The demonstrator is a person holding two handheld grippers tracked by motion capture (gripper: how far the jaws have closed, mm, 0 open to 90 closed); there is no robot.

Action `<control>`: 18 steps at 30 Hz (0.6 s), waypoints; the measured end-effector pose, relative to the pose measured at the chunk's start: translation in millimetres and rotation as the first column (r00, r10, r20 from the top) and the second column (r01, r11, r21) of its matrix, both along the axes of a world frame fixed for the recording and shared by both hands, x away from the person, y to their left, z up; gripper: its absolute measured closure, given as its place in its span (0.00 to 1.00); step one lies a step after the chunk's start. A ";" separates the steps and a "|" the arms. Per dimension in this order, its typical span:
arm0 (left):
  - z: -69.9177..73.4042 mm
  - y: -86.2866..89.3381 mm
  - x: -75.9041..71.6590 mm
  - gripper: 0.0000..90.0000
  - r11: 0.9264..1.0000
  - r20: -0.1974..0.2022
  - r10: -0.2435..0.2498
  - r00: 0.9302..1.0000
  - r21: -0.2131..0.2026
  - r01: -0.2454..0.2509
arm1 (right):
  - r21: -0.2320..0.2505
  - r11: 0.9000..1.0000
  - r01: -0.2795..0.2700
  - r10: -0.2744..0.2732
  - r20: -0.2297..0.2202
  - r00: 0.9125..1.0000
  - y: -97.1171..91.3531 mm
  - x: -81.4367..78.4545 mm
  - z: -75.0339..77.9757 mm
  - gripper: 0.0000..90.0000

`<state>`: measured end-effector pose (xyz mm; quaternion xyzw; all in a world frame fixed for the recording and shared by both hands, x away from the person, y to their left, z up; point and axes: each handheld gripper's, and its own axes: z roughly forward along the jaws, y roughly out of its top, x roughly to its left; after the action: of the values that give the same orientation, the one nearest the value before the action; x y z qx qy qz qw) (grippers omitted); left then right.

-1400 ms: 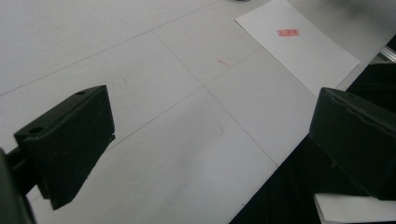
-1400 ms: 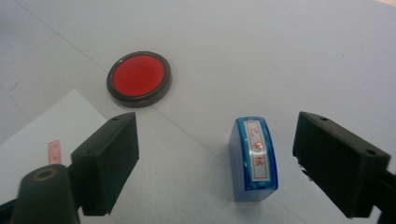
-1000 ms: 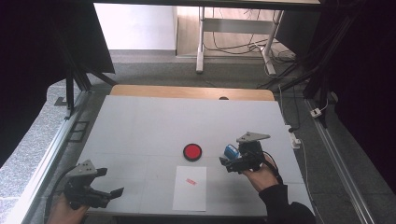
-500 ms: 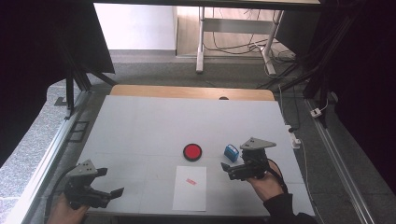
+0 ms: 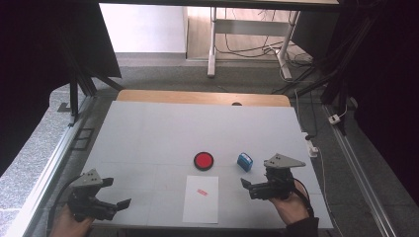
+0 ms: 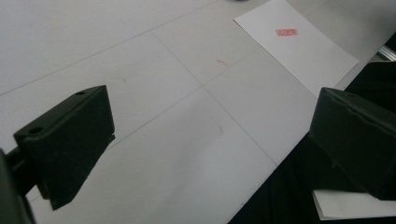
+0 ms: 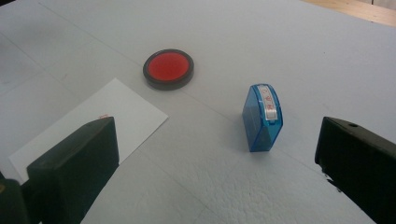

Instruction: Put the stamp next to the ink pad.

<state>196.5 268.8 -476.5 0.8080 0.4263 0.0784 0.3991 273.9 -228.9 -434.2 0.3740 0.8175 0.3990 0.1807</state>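
In the high view, a grey table (image 5: 148, 133) is carrying 3 things near its front edge: a round black ink pad (image 5: 203, 161) holding red ink, a small blue stamp (image 5: 244, 162) just to its right, and a white sheet of paper (image 5: 201, 198) bearing 1 small red stamp mark (image 5: 201, 192). The right gripper (image 5: 247, 185) is hovering just in front of the stamp, not touching it. The left gripper (image 5: 121, 204) is sitting at the table's front left corner, well apart from everything.

In the left gripper view, the 2 jaws are standing wide apart and gripping nothing, with the paper (image 6: 299, 44) lying beyond them.

In the right gripper view, the jaws are also spread wide and holding nothing. The blue stamp (image 7: 262, 117) is standing on the table between and beyond them, with the ink pad (image 7: 168, 68) farther off to its left.
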 end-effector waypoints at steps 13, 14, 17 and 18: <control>0.1 -0.1 -0.2 0.00 1.000 0.000 0.000 1.000 0.001 0.000 | 0.032 0.998 0.054 -0.054 -0.004 0.999 -25.3 -17.3 -2.5 0.00; 0.1 0.0 -0.2 0.00 1.000 0.000 0.000 1.000 0.001 0.000 | 0.035 0.998 0.060 -0.059 -0.006 0.998 -27.2 -18.6 -3.2 0.00; 0.1 0.2 -0.6 0.00 1.000 0.001 0.002 1.000 0.000 -0.002 | 0.039 0.997 0.072 -0.072 -0.014 0.997 -32.1 -22.1 -5.5 0.00; 0.1 0.2 -0.7 0.00 1.000 0.001 0.002 1.000 0.000 -0.002 | 0.043 0.996 0.077 -0.076 -0.019 0.997 -33.6 -23.5 -6.6 0.00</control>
<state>195.7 269.0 -476.4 0.8074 0.4271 0.0792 0.3992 250.4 -262.5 -440.8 0.4123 0.7952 0.4063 0.1805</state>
